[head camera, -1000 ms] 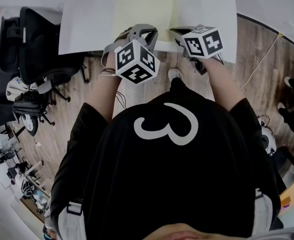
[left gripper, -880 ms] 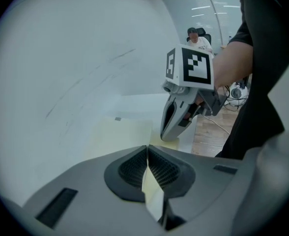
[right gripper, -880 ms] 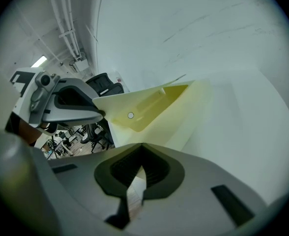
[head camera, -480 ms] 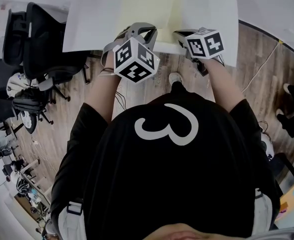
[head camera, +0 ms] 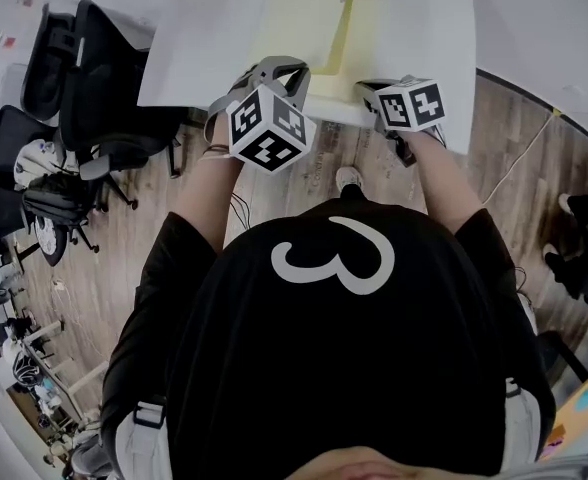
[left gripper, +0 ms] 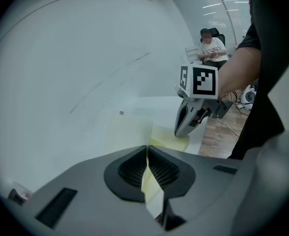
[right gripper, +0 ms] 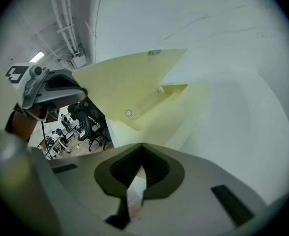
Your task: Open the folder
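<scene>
A pale yellow folder (head camera: 299, 13) lies on the white table (head camera: 424, 18) by its near edge. My left gripper (head camera: 292, 71) is shut on the folder's top cover (left gripper: 149, 181) and holds it raised, so the cover (right gripper: 130, 80) stands tilted over the inside. The cover's free edge (head camera: 338, 30) shows as a yellow strip in the head view. My right gripper (head camera: 370, 90) rests at the table's edge, its jaws shut on the near edge of the lower cover (right gripper: 174, 117). The left gripper view shows the right gripper (left gripper: 188, 124) on the folder's corner.
Black office chairs (head camera: 89, 78) stand on the wooden floor left of the table. A cable (head camera: 519, 143) runs across the floor at right. A seated person (left gripper: 211, 48) is far off behind the right gripper.
The left gripper has risen with the top cover, which has gone from lying almost flat to standing tilted up. The right gripper has stayed put.
</scene>
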Action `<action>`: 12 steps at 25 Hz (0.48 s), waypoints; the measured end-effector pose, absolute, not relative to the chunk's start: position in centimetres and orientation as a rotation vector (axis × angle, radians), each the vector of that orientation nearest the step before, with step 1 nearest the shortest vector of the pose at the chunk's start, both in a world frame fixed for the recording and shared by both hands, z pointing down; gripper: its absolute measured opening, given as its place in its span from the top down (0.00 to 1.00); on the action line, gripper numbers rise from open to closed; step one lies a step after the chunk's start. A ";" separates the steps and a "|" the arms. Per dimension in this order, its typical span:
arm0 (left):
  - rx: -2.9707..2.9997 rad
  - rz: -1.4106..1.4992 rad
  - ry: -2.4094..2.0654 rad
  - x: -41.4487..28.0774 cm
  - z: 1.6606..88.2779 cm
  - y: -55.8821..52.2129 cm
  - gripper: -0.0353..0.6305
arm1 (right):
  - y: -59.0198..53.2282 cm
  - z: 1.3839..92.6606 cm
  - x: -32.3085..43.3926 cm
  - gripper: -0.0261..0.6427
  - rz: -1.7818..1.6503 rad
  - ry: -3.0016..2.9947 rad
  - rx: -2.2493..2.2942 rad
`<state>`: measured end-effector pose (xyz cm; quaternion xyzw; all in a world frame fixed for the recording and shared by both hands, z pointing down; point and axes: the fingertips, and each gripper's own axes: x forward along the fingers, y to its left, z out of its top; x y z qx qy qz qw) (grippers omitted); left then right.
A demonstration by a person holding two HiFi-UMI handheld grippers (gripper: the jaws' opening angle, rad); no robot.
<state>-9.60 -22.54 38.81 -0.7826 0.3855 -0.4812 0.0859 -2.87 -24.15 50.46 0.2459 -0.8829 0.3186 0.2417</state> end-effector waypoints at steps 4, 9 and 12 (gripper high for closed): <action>-2.323 -1.405 1.220 -10.9 37.6 -22.5 0.91 | -24.0 50.5 -2.8 0.93 0.813 -2.382 0.677; -2.332 -1.362 1.307 -12.9 36.2 -22.2 0.91 | -23.8 50.6 -2.9 0.93 0.773 -2.346 0.671; -2.346 -1.327 1.362 -13.9 35.6 -22.3 0.92 | -23.8 50.6 -2.8 0.93 0.789 -2.340 0.665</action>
